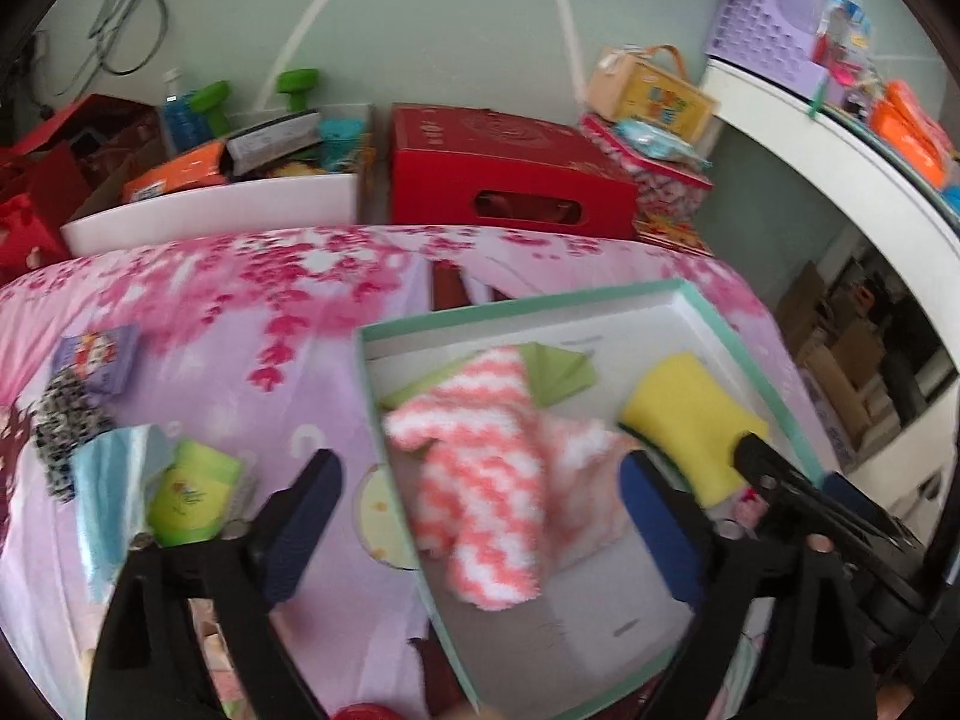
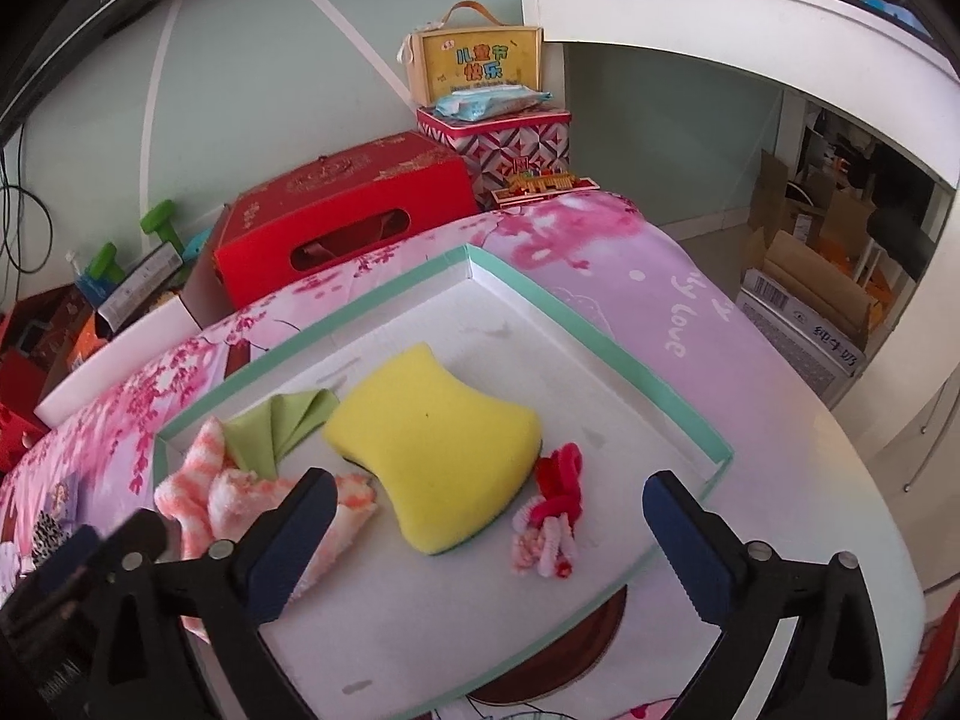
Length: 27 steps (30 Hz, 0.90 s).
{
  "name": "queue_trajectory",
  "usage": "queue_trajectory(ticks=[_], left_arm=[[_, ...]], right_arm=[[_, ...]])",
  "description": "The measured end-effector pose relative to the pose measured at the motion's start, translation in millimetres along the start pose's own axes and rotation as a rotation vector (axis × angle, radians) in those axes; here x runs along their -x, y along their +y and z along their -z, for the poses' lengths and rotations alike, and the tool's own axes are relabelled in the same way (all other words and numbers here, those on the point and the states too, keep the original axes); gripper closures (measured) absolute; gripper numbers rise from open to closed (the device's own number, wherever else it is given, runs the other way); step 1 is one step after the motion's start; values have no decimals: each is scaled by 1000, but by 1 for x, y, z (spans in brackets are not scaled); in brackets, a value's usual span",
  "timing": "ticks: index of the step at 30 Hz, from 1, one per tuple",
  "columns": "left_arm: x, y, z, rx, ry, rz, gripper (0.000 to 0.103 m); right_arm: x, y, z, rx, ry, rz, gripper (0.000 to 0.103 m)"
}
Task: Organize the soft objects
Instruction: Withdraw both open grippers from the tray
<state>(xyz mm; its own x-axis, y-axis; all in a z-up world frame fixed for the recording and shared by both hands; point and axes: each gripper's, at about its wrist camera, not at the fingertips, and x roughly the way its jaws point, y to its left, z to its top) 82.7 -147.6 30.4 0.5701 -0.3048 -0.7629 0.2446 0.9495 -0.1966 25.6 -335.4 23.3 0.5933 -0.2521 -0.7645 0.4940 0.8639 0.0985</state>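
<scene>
A shallow white box with a teal rim point(image 1: 600, 630) point(image 2: 480, 588) lies on a pink floral sheet. In it are a pink-and-white fuzzy sock point(image 1: 474, 420) point(image 2: 204, 480), a folded green cloth point(image 1: 552, 369) point(image 2: 282, 420), a yellow sponge point(image 1: 684, 408) point(image 2: 432, 438) and a bunch of red and pink hair ties point(image 2: 552, 504). My left gripper point(image 1: 480, 468) hovers open over the sock, its pads clear of it. My right gripper point(image 2: 489, 483) is open above the sponge and hair ties, holding nothing; its fingers point(image 1: 774, 474) show by the sponge in the left wrist view.
Left of the box on the sheet lie a green packet point(image 1: 192, 498), a light blue cloth point(image 1: 114, 480), a leopard-print item point(image 1: 66, 420) and a purple packet point(image 1: 99, 354). A red carton point(image 2: 342, 210) stands behind. A white shelf point(image 2: 720, 18) and floor boxes point(image 2: 804, 294) are at right.
</scene>
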Motion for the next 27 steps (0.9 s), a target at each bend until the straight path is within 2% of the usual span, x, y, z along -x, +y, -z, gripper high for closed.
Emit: queue_trajectory(ticks=[4,12,27], left_arm=[[-3,12,0,33,13,-60,7],[0,23,1,47,28,-103,7],[35,61,4,111,-21,-181,7]], right_arm=[[2,-1,0,-1,8,-1,0],[3,-1,1,-5,48,29,0],[21,30,10,79,59,19,0]])
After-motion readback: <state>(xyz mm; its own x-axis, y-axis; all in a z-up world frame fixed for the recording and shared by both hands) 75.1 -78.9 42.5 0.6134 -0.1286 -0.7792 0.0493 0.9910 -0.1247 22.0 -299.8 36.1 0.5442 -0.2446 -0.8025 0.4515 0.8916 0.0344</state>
